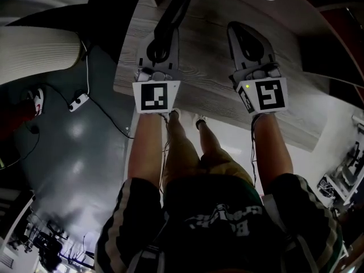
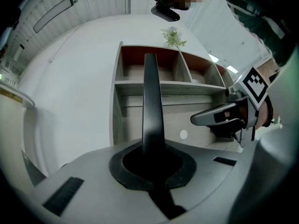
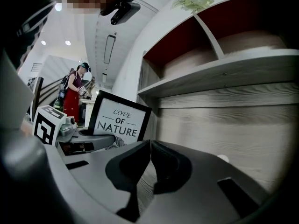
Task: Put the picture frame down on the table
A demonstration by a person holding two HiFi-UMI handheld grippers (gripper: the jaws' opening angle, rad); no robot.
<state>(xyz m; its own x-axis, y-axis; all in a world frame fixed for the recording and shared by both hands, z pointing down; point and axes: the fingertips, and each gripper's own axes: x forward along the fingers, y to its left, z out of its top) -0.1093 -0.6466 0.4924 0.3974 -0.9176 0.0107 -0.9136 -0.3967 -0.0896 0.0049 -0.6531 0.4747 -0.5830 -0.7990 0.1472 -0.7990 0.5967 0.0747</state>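
The picture frame is black-edged with a white print reading "LOVE OF NATURE". My left gripper holds it by its lower part, and it stands nearly upright. In the left gripper view the frame shows edge-on as a dark strip rising from my left gripper. In the head view the frame juts forward from the left gripper over the wood-grain table. Whether it touches the table is hidden. My right gripper is shut with nothing in it, beside the frame.
A wooden shelf unit with red-backed compartments stands behind the table, a small green plant on top. A white round dot lies on the tabletop. A power strip and cable lie on the floor at left. A person in red stands far off.
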